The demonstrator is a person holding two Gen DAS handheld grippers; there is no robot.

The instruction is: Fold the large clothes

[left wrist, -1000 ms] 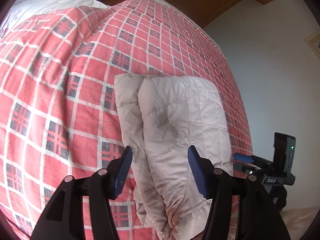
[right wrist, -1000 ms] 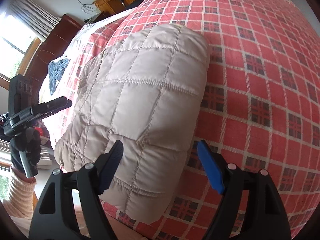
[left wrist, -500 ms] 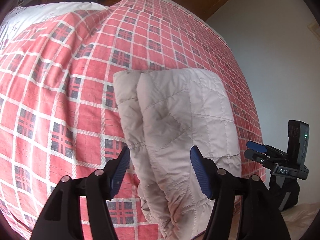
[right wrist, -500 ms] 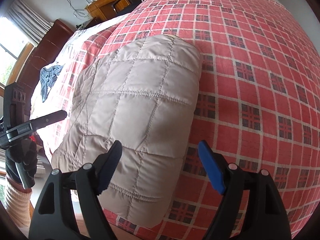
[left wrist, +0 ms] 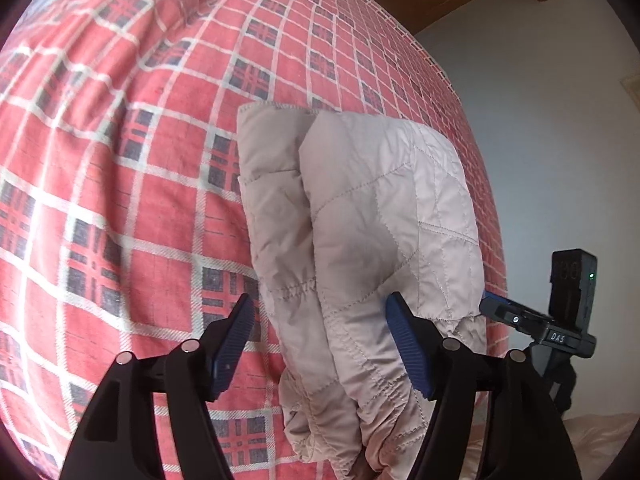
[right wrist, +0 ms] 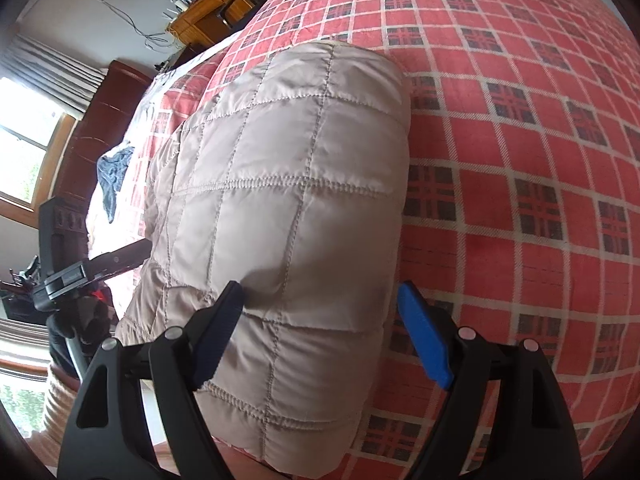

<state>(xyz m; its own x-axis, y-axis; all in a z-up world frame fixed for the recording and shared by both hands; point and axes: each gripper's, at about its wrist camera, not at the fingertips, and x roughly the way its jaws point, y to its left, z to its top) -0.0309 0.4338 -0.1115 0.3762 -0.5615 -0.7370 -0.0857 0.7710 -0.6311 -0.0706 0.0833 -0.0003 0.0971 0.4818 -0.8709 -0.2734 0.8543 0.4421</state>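
Note:
A beige quilted jacket (left wrist: 360, 216) lies folded in thick layers on a red plaid bedspread (left wrist: 120, 160), its near end hanging over the bed edge. My left gripper (left wrist: 320, 340) is open, its blue pads astride the jacket's near-left folded edge without clamping it. In the right wrist view the same jacket (right wrist: 288, 184) fills the middle. My right gripper (right wrist: 320, 328) stands open over the jacket's near right corner, left pad pressing into the fabric, right pad over the bedspread (right wrist: 520, 160). Each view shows the other gripper beside the jacket.
A dark blue garment (right wrist: 114, 176) lies near the wooden headboard (right wrist: 92, 128). A wooden desk (right wrist: 208, 8) with clutter stands beyond the bed. A window (right wrist: 24, 152) is at left. A pale wall (left wrist: 540, 140) lies past the bed's right edge.
Both grippers have moved closer to the jacket's near end, so it fills more of each view. The jaws stay open and the jacket has not shifted.

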